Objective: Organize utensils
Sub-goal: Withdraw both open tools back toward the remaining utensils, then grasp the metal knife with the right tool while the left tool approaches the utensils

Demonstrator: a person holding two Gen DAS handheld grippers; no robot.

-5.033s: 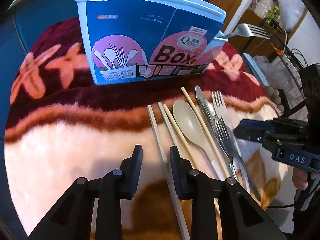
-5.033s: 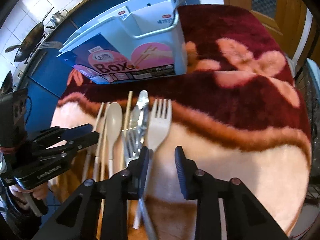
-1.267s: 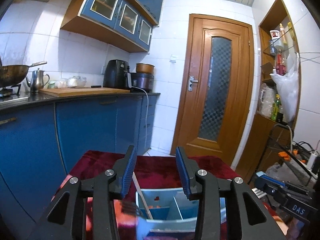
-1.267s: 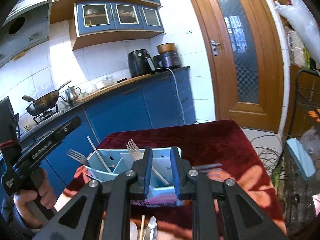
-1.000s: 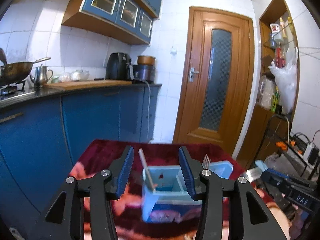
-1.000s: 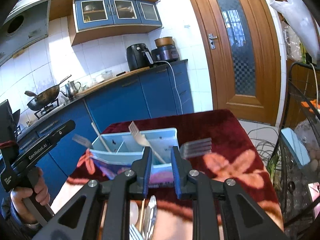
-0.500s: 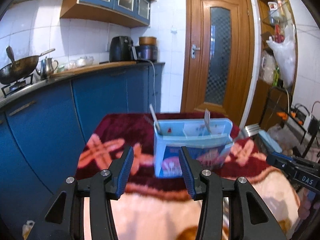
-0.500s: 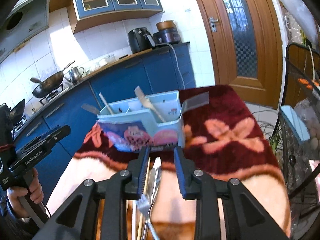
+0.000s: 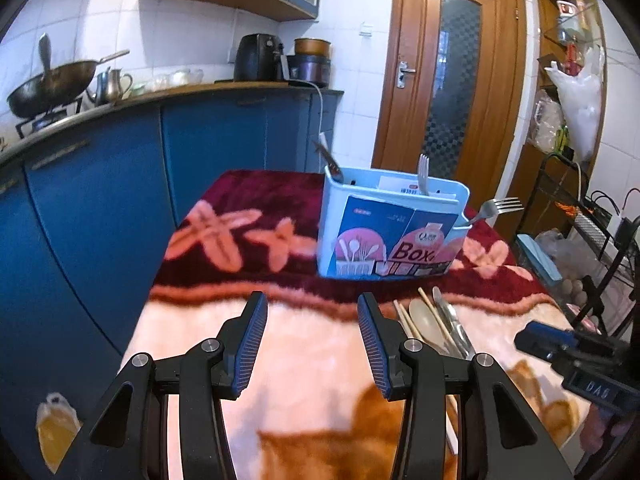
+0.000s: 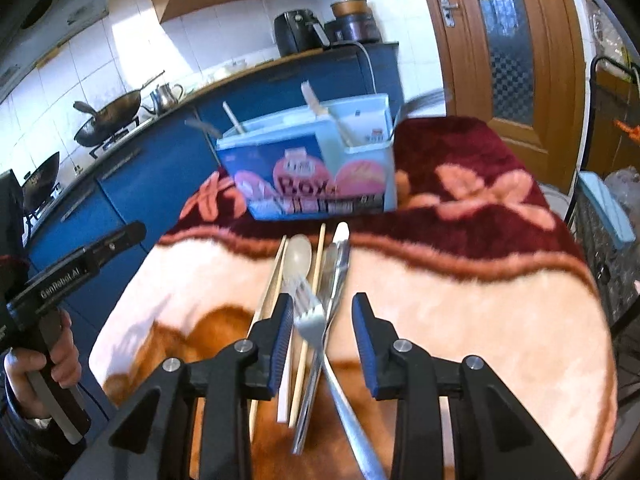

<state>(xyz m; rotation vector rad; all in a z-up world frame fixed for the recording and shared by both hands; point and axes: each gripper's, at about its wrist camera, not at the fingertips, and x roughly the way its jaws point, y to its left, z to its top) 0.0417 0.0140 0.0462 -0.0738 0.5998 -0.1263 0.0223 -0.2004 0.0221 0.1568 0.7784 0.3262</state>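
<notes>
A light blue utensil box (image 9: pixel 384 240) (image 10: pixel 320 184) stands upright on the red-and-pink blanket (image 9: pixel 320 352), with a beige fork (image 9: pixel 423 174), a chopstick (image 10: pixel 232 118) and a metal fork (image 9: pixel 496 208) sticking out of it. In front of it lie chopsticks (image 10: pixel 318 256), a beige spoon (image 10: pixel 298 258), a knife (image 10: pixel 340 256) and a metal fork (image 10: pixel 316 320). My right gripper (image 10: pixel 323 300) hovers over that fork; its jaws are opening and grip nothing. My left gripper (image 9: pixel 311 300) is open and empty over bare blanket, left of the utensils.
Blue kitchen cabinets (image 9: pixel 100 200) run along the table's left and far sides. A wooden door (image 9: pixel 452 92) stands behind and a wire rack (image 9: pixel 592 216) to the right. A hand (image 10: pixel 40 364) holds the left gripper's handle.
Both views have tipped down and come lower toward the table, so the box and loose utensils sit higher in the picture. The right jaws have widened. The left jaws keep the same gap.
</notes>
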